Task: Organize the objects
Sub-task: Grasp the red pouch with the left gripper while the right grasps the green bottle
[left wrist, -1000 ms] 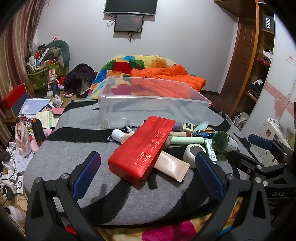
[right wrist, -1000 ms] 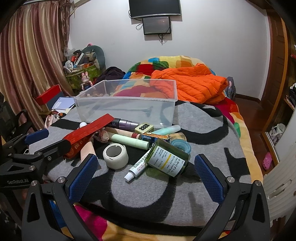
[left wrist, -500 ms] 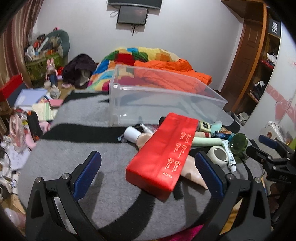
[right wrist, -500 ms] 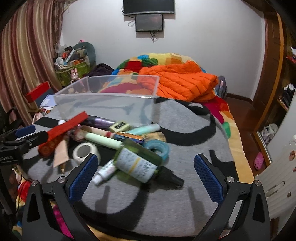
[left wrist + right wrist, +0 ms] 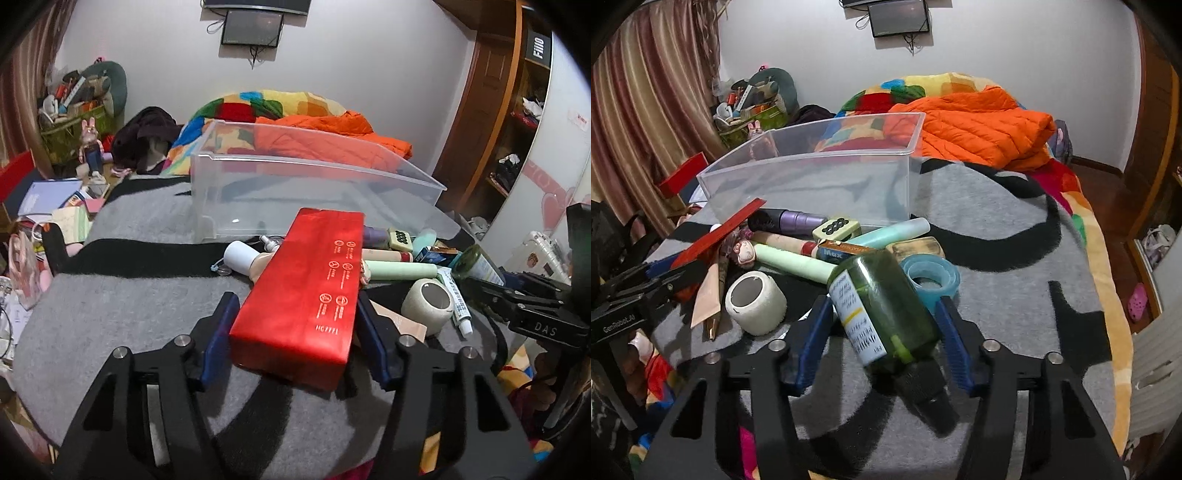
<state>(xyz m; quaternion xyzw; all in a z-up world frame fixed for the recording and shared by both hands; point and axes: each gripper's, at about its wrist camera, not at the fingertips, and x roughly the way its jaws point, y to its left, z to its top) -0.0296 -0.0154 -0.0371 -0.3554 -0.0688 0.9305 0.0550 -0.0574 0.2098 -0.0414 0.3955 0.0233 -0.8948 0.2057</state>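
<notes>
My left gripper (image 5: 295, 325) is shut on the near end of a long red box (image 5: 310, 288) that lies over the pile; it also shows in the right wrist view (image 5: 718, 230). My right gripper (image 5: 882, 332) is shut on a green bottle (image 5: 882, 306) with a white label and black cap, cap end toward the camera. The bottle also shows in the left wrist view (image 5: 476, 264). A clear plastic bin (image 5: 295, 192) stands empty behind the pile and also shows in the right wrist view (image 5: 820, 184).
Loose items lie on the grey and black blanket (image 5: 997, 277): white tape roll (image 5: 755, 297), blue tape roll (image 5: 931, 278), pale green tube (image 5: 792, 264), purple tube (image 5: 801, 221), beige tube (image 5: 251, 262). An orange quilt (image 5: 979, 122) lies behind the bin.
Both grippers have moved forward and closed: the left onto the red box, the right onto the green bottle, which has turned cap-end toward the right camera.
</notes>
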